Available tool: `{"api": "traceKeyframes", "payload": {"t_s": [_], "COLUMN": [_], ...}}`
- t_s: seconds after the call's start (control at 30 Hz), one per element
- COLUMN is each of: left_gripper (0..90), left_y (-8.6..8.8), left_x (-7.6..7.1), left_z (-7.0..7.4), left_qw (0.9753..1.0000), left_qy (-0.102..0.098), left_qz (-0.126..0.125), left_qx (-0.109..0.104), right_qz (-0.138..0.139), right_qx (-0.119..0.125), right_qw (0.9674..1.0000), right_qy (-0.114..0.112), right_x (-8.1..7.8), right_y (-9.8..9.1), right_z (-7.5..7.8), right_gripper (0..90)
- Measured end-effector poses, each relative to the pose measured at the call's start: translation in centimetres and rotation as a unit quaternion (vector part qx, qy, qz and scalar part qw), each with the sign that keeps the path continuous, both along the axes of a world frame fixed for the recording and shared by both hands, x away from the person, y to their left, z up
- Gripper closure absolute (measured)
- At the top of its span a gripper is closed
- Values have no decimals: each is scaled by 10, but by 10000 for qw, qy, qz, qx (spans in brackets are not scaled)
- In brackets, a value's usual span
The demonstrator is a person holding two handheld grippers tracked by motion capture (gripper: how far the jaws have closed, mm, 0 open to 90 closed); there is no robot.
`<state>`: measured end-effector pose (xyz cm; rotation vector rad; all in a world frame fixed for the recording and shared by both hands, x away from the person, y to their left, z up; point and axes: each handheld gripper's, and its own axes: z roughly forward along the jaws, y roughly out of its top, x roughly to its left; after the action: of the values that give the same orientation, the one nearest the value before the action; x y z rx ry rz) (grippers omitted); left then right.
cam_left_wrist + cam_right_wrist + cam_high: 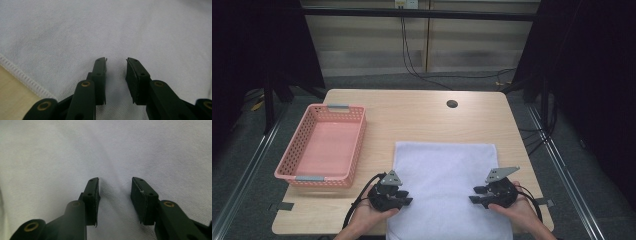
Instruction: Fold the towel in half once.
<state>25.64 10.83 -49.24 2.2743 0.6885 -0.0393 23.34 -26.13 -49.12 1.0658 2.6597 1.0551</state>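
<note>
A white towel (447, 170) lies flat on the near half of the wooden table (412, 115). My left gripper (405, 197) rests over the towel's left edge, jaws pointing inward. In the left gripper view its jaws (116, 61) stand apart just above the towel (125, 30), with nothing between them, and the stitched hem (25, 80) runs at the lower left. My right gripper (474, 194) sits over the towel's right part, pointing toward the left one. In the right gripper view (114, 180) the jaws are apart over a soft crease in the towel (75, 152).
A pink plastic basket (294, 145) stands on the table's left side with nothing in it. A round cable hole (452, 104) sits at the back of the table. Cables trail from both grippers toward the near edge.
</note>
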Motion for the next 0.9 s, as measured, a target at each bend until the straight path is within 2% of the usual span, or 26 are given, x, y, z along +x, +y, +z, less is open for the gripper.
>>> {"api": "traceKeyframes", "payload": {"t_s": [0.07,0.2,0.23,0.27,0.3,0.37,0.4,0.43,0.47,0.5,0.57,0.6,0.63,0.7,0.77,0.83,0.9], "left_gripper": [694,694,692,689,688,666,645,633,622,609,594,587,574,568,562,560,559], "left_y": [2,3,3,3,3,3,3,2,3,4,5,7,7,9,10,9,8], "left_x": [-5,-23,-29,-32,-35,-35,-32,-28,-20,-12,3,13,18,30,40,47,58], "left_z": [0,2,2,3,4,6,8,9,10,11,14,15,15,18,19,21,23], "left_qw": [9999,9998,9996,9992,9992,9988,9987,9994,9992,9990,9993,9991,9990,9986,9984,9979,9978], "left_qy": [90,132,95,148,167,178,133,102,169,196,88,123,126,-41,-37,-86,-196], "left_qz": [20,-127,-277,-359,-345,-458,-488,-334,-275,-213,-87,83,147,273,372,453,493], "left_qx": [-51,12,31,47,64,-24,-9,-85,-252,-352,-354,-393,-405,-451,-428,-464,-387], "right_qz": [39,113,121,171,160,256,248,237,214,135,28,-58,-198,-405,-677,-841,-954], "right_qx": [61,96,83,73,117,92,57,113,154,166,218,246,234,325,402,450,414], "right_qw": [9999,9995,9993,9991,9987,9987,9987,9988,9989,9994,9997,9997,9994,9984,9961,9940,9927], "right_qy": [119,292,330,388,469,438,432,423,376,271,129,13,-132,-237,-410,-533,-610], "right_x": [-4,-20,-24,-29,-32,-35,-35,-33,-31,-27,-18,-12,-5,4,14,22,30], "right_y": [-2,-4,-4,-4,-5,-6,-5,-4,-4,-5,-9,-11,-17,-26,-38,-48,-54], "right_z": [1,2,3,4,4,4,5,6,7,9,14,17,20,25,30,35,39], "right_gripper": [591,592,592,592,592,590,584,580,570,562,565,564,563,561,560,559,562]}}
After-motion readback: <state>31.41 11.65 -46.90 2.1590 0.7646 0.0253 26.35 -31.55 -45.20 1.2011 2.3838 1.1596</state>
